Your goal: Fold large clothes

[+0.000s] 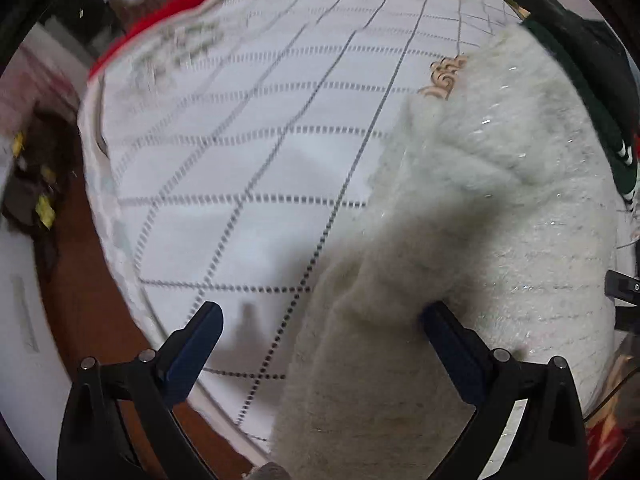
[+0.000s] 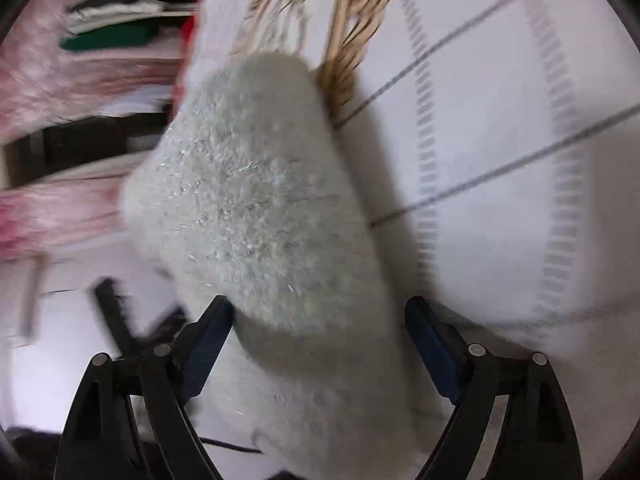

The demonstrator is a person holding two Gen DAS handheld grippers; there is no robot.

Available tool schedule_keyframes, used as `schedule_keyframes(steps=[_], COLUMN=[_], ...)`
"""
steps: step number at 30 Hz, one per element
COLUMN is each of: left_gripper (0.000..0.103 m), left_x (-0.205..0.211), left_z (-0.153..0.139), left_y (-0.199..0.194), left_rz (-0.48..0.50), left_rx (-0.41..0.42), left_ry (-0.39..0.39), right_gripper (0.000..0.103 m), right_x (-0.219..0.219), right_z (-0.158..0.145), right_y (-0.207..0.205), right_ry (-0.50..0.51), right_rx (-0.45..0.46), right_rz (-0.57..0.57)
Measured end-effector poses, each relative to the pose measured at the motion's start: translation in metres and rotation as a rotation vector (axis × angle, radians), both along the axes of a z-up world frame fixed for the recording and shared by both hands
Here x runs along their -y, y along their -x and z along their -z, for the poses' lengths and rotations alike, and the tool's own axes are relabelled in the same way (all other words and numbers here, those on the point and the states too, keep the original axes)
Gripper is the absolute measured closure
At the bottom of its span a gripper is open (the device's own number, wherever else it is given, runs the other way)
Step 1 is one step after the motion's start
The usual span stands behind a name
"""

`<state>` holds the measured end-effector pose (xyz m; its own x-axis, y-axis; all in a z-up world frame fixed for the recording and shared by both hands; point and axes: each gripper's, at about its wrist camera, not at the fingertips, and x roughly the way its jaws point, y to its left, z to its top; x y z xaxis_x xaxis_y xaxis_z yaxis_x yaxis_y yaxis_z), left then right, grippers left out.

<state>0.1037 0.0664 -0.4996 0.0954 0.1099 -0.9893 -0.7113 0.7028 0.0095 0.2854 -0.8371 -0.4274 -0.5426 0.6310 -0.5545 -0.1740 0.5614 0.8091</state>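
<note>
Evidently the fuzzy pale-green knitted sweater with glinting threads [image 1: 500,208] lies on the white quilted bedcover with dotted grid lines [image 1: 248,152], a doubled layer laid over the rest, so a fold looks just set down. Both the left gripper [image 1: 322,320] and right gripper [image 2: 318,312] stand wide, knit between their fingers but unpressed. Nearby, a dark green garment [image 1: 576,80] crowds the sweater's far edge, which could hamper the next fold.

Both the left gripper [image 1: 320,316] and right gripper [image 2: 319,310] have black frames, silver pivot screws and dark blue fingers [image 1: 192,356].
</note>
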Motion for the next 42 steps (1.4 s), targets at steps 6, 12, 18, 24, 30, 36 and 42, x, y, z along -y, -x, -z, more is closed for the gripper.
schedule_keyframes(steps=[6, 12, 18, 24, 30, 36, 42], left_gripper=[0.0, 0.0, 0.0, 0.0, 0.0, 0.002, 0.074], left_x=[-0.011, -0.025, -0.03, -0.028, -0.019, -0.005, 0.011], left_z=[0.009, 0.013, 0.02, -0.017, -0.031, 0.018, -0.006], left_y=[0.001, 0.007, 0.014, 0.038, 0.091, 0.067, 0.031], left_rz=[-0.003, -0.003, -0.027, -0.11, -0.303, -0.442, -0.349], left_rx=[0.04, 0.084, 0.138, 0.178, 0.282, 0.399, 0.369], left_ry=[0.04, 0.084, 0.155, 0.115, 0.235, 0.451, 0.285], right_gripper=[0.017, 0.04, 0.018, 0.049, 0.047, 0.019, 0.042], right_x=[-0.037, -0.029, -0.046, -0.018, 0.056, 0.07, 0.051], right_z=[0.002, -0.043, -0.003, -0.029, -0.043, -0.023, -0.022], right_y=[0.01, 0.026, 0.044, 0.051, 0.046, 0.037, 0.048], right_ry=[-0.092, -0.275, -0.025, -0.015, 0.018, 0.025, -0.029], right_rx=[-0.028, -0.129, -0.026, 0.006, -0.003, -0.065, -0.038], right_rz=[0.005, 0.005, -0.028, 0.19, 0.334, 0.326, 0.373])
